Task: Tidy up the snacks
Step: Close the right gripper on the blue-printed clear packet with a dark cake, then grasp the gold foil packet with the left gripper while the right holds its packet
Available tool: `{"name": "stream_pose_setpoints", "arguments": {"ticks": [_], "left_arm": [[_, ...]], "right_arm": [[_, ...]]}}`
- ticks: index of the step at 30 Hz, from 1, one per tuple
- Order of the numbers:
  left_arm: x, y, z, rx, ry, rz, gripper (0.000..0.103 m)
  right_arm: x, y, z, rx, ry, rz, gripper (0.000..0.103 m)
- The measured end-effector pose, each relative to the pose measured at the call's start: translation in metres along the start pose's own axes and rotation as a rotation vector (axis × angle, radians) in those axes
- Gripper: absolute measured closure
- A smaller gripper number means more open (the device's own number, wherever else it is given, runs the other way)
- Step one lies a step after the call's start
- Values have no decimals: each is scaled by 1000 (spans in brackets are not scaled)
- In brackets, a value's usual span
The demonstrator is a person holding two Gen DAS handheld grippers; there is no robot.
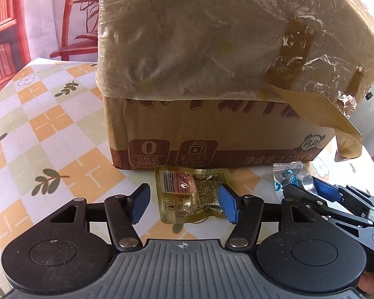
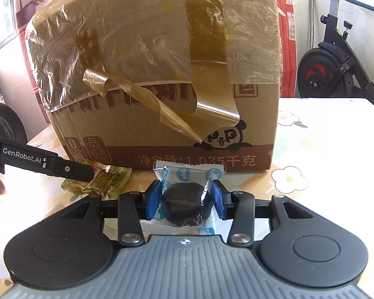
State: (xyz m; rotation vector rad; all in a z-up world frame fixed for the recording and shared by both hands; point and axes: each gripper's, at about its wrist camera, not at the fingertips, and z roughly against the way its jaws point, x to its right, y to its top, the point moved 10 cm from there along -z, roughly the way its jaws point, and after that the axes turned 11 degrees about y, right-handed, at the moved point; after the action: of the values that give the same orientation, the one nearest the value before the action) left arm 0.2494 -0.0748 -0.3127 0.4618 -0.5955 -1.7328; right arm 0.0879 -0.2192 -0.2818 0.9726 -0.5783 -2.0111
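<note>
A gold snack packet (image 1: 190, 194) with a barcode lies flat on the table in front of a taped cardboard box (image 1: 212, 74). My left gripper (image 1: 183, 205) is open around it, pads apart on either side. In the right wrist view, my right gripper (image 2: 185, 199) is shut on a clear blue-printed wrapper holding a dark round cookie (image 2: 184, 205). The gold packet (image 2: 104, 180) lies to its left, partly under the left gripper's finger. The wrapped cookie (image 1: 290, 177) and right gripper (image 1: 309, 189) show at the right of the left wrist view.
The box (image 2: 162, 74) stands close ahead, with loose brown tape strips (image 2: 162, 99) hanging off its front. The table has a checkered flower-print cloth (image 1: 49, 137). An exercise bike (image 2: 336, 57) stands beyond the table's right edge. Red shelving (image 1: 2, 25) is at the far left.
</note>
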Motion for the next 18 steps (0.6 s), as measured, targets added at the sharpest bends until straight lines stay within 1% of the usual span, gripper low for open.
{"name": "stream_pose_setpoints", "arguments": {"ticks": [1, 5, 7, 12, 16, 17, 18], "left_arm": [[1, -1, -2, -1, 12, -2, 36], [9, -3, -13, -5, 83, -29, 34], [15, -2, -16, 3, 97, -45, 27], [30, -3, -22, 16, 146, -82, 21], [33, -6, -23, 25, 167, -79, 19], [34, -6, -23, 26, 168, -77, 20], [39, -6, -23, 30, 170, -77, 23]], "right_arm": [[0, 0, 0, 1, 3, -1, 57], [0, 0, 0, 5, 11, -4, 57], [0, -1, 1, 7, 14, -5, 57], [0, -1, 1, 11, 26, -16, 57], [0, 0, 1, 12, 32, -19, 57], [0, 0, 1, 13, 33, -20, 57], [0, -1, 1, 13, 33, -20, 57]]}}
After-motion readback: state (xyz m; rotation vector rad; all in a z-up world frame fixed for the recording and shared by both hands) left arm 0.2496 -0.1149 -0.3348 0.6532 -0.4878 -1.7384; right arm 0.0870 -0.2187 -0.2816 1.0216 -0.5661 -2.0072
